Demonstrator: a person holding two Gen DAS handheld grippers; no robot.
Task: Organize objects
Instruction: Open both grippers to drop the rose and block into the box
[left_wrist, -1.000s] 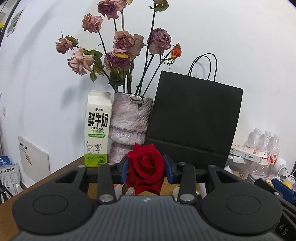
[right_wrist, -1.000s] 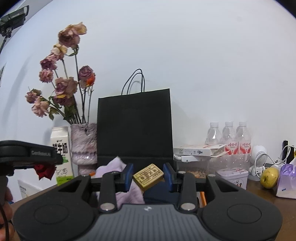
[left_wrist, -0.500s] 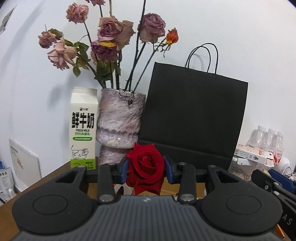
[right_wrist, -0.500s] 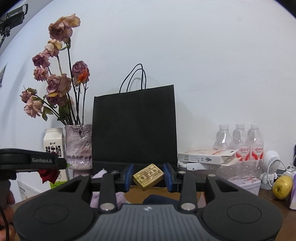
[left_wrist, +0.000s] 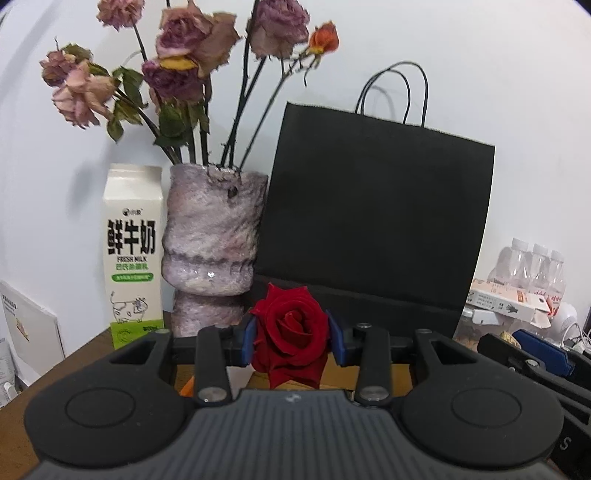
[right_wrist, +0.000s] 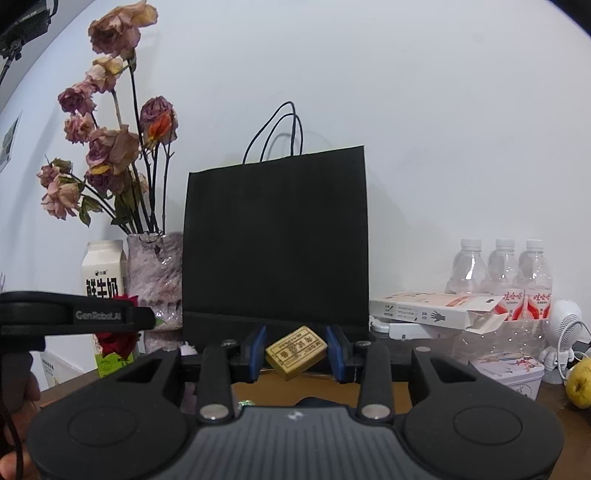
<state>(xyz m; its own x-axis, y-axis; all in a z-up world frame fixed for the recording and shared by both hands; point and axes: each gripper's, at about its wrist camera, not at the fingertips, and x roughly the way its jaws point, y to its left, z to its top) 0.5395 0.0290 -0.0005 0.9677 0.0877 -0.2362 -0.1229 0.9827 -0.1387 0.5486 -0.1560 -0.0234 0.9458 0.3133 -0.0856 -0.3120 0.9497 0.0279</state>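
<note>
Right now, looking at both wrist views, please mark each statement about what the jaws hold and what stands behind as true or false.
1. The left gripper holds a red rose. True.
2. The right gripper is empty. False: its jaws clamp a small tan block.
3. The milk carton stands right of the black paper bag. False: it stands left, beside the vase.
4. Dried roses fill the vase. True.

The milk carton (left_wrist: 133, 254) reads "鲜牛奶" in bold black, with "FRESH MILK" beneath. The left tongs (right_wrist: 74, 317) carry "GenRobot.AI". Print on the small tan block (right_wrist: 296, 351) is too small to read.
</note>
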